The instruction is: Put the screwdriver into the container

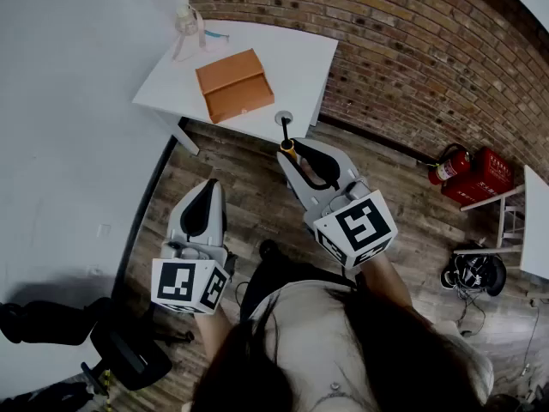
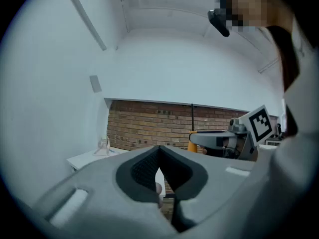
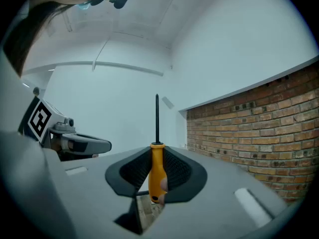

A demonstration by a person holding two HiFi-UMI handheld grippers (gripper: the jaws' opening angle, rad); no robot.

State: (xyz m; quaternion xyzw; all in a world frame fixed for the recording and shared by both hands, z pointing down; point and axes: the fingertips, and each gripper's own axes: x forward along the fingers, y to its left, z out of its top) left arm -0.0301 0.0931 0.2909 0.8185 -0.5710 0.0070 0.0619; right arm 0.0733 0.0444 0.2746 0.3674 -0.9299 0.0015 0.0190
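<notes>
My right gripper (image 1: 294, 157) is shut on a screwdriver (image 3: 157, 169) with an orange handle and a thin black shaft that points up past the jaws. In the head view the screwdriver (image 1: 286, 139) sticks out just short of the near edge of a white table (image 1: 292, 58). On that table sits the container, an orange-brown open box (image 1: 234, 85). My left gripper (image 1: 206, 202) hangs lower left over the wooden floor, its jaws closed with nothing between them. The left gripper view shows the right gripper (image 2: 219, 140) and the orange handle to the right.
A clear glass item (image 1: 189, 21) stands at the table's far corner. A brick wall (image 1: 412, 50) runs behind and to the right. Red fire extinguishers (image 1: 467, 172) stand by it, a white wall (image 1: 69, 127) is on the left, and a black chair base (image 1: 129, 354) is at lower left.
</notes>
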